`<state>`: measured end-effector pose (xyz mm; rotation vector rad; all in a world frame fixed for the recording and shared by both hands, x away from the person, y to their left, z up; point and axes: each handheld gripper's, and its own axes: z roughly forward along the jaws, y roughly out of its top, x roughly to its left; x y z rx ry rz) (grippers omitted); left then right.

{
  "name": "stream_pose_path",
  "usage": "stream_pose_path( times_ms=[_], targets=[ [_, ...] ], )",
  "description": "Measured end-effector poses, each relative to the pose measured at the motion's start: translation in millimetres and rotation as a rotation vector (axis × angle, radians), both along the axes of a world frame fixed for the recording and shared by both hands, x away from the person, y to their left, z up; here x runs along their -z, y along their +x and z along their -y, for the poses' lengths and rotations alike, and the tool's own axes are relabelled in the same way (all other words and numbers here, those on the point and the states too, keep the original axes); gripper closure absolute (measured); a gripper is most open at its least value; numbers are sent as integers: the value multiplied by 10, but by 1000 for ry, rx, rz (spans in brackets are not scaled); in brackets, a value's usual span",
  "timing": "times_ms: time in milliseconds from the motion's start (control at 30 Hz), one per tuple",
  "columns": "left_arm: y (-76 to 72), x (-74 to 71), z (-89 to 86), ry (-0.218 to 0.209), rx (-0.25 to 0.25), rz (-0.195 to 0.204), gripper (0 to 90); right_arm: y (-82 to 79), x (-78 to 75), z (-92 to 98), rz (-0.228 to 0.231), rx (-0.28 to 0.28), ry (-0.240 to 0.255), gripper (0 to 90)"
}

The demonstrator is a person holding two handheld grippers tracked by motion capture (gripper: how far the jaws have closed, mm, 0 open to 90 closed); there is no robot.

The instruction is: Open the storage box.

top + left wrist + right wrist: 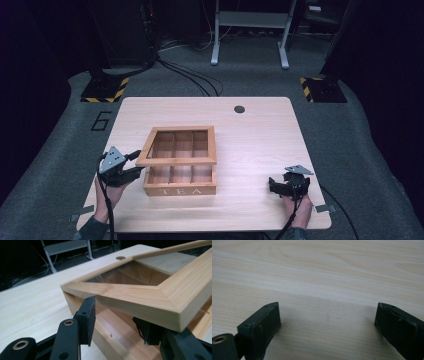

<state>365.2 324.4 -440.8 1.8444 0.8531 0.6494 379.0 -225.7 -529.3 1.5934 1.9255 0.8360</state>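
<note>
Now propping one square, glass-paned wooden lid over one wooden tea box with spread left claw; resting spread right claw on pale woodgrain bench.

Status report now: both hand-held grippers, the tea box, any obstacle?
Left hand-held gripper open, jaws at raised lid corner. Right hand-held gripper open, empty, low over table. Tea box partly open. No obstacle seen.

Left gripper sits at the near left, its 2 jaws spread wide, pointing right. Right gripper rests near right, jaws wide apart, hand behind.
</note>
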Motion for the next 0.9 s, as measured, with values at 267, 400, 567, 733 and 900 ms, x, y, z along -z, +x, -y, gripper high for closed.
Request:
stream_pose_path(
  times_ms=[267,400,567,733,900],
  targets=[
    [-44,306,-8,-22,14,-66,521,-1,-1,0,-1,1,-1,59],
    [-50,392,-15,-29,20,-93,512,-1,-1,-1,0,2,0,59],
    [-59,485,-37,-39,33,-129,485,-1,-1,-1,-1,1,0,59],
    [-83,500,-52,-49,43,-140,437,0,-1,0,0,1,0,59],
    [-101,479,-84,-53,36,-145,401,-1,-1,0,0,1,-1,59]
  ],
)
